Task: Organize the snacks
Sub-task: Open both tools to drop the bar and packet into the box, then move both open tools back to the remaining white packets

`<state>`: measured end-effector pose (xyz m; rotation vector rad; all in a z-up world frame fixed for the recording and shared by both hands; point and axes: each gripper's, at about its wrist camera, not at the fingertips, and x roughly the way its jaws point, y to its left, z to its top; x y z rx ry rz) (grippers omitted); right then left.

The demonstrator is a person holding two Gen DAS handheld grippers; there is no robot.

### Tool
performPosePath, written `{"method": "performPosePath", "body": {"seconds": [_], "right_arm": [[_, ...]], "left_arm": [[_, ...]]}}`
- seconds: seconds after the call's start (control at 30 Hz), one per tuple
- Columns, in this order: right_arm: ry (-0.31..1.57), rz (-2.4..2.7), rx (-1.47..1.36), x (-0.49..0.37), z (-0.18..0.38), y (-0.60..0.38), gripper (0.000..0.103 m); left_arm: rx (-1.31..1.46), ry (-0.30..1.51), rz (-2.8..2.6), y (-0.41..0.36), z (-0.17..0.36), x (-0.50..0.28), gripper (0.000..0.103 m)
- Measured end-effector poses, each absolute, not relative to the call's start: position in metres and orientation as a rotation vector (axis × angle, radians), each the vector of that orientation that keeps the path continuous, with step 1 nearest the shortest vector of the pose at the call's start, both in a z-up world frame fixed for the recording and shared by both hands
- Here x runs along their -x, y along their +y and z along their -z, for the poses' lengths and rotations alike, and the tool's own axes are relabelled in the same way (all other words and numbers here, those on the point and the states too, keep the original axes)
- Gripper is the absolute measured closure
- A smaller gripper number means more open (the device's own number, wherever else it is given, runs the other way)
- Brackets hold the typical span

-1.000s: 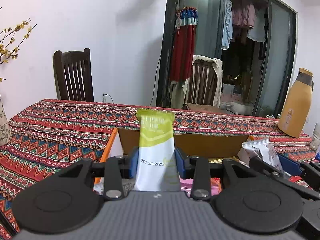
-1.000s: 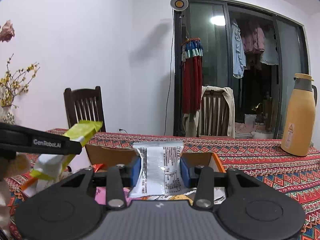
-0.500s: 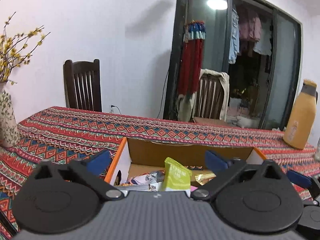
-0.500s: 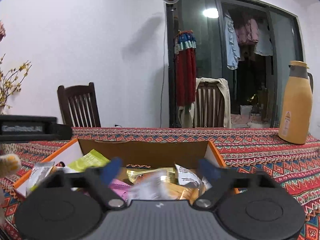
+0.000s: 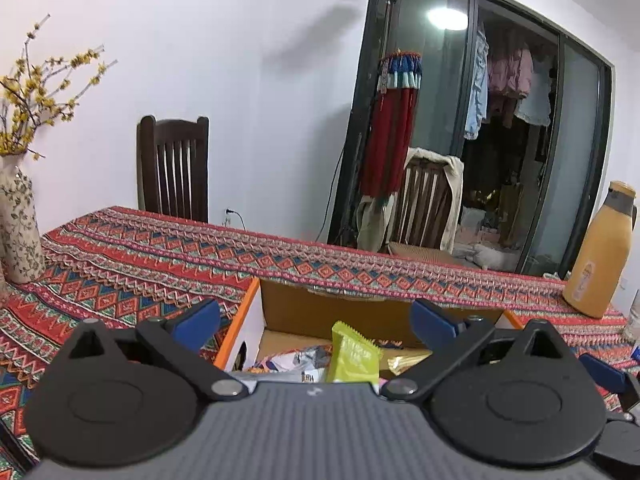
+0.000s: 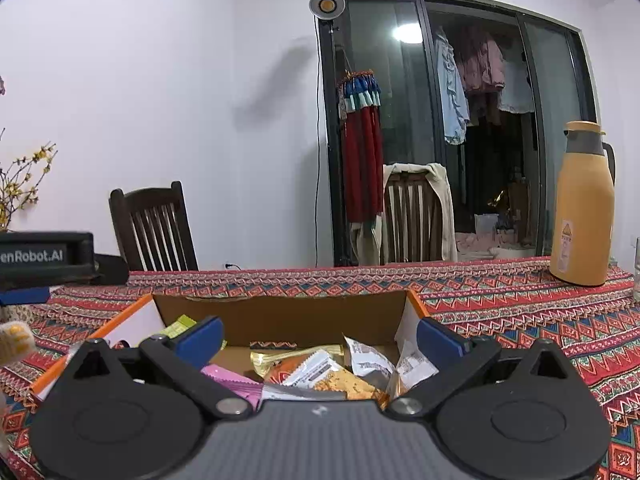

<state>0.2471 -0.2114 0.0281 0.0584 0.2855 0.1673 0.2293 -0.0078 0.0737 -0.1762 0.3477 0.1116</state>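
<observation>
An open cardboard box (image 5: 320, 312) with orange-edged flaps sits on the patterned tablecloth, and both grippers hover over its near side. My left gripper (image 5: 316, 320) is open wide with nothing between its blue pads. Below it a yellow-green snack packet (image 5: 354, 354) lies in the box among other wrappers. My right gripper (image 6: 320, 338) is open wide too, empty, above the same box (image 6: 288, 316). Under it lies a white-and-grey snack packet (image 6: 370, 360) on a heap of several gold, orange and pink packets. The left gripper's body (image 6: 44, 258) shows at the left edge of the right wrist view.
A tan thermos jug (image 6: 582, 208) stands on the table at the right. A flowered vase (image 5: 18, 224) with yellow branches stands at the far left. Two wooden chairs (image 5: 174, 168) stand behind the table, before a glass sliding door.
Both grippers opened and let go. The yellow-green packet dropped from the left gripper into the box. The white packet dropped from the right gripper onto the heap.
</observation>
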Motion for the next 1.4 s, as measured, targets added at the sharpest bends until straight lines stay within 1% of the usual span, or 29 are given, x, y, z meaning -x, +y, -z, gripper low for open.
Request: {"method": "performPosePath", "body": {"seconds": [0.33, 0.5, 0.63, 0.87, 1.03, 1.2, 1.4], "right_arm": [[0.188, -0.158, -0.053, -0.210, -0.062, -0.214, 0.000], [0.201, -0.165, -0.025, -0.189, -0.064, -0.212, 0.000], [0.218, -0.163, -0.016, -0.168, -0.059, -0.213, 0.000], [0.317, -0.130, 0.012, -0.142, -0.031, -0.218, 0.000], [0.428, -0.111, 0.001, -0.133, -0.007, -0.228, 0.000], [0.508, -0.075, -0.004, -0.133, 0.012, -0.238, 0.000], [0.590, -0.075, -0.035, -0.155, 0.017, -0.236, 0.000]], "left_arm": [[0.177, 0.346, -0.091, 0.008, -0.096, -0.184, 0.000], [0.162, 0.376, -0.073, 0.018, -0.089, -0.164, 0.000], [0.173, 0.408, -0.072, 0.028, -0.073, -0.150, 0.000], [0.175, 0.473, -0.067, 0.038, -0.034, -0.139, 0.000], [0.155, 0.503, -0.089, 0.038, -0.009, -0.141, 0.000], [0.175, 0.551, -0.063, 0.041, -0.002, -0.148, 0.000], [0.193, 0.566, -0.052, 0.045, 0.001, -0.150, 0.000]]}}
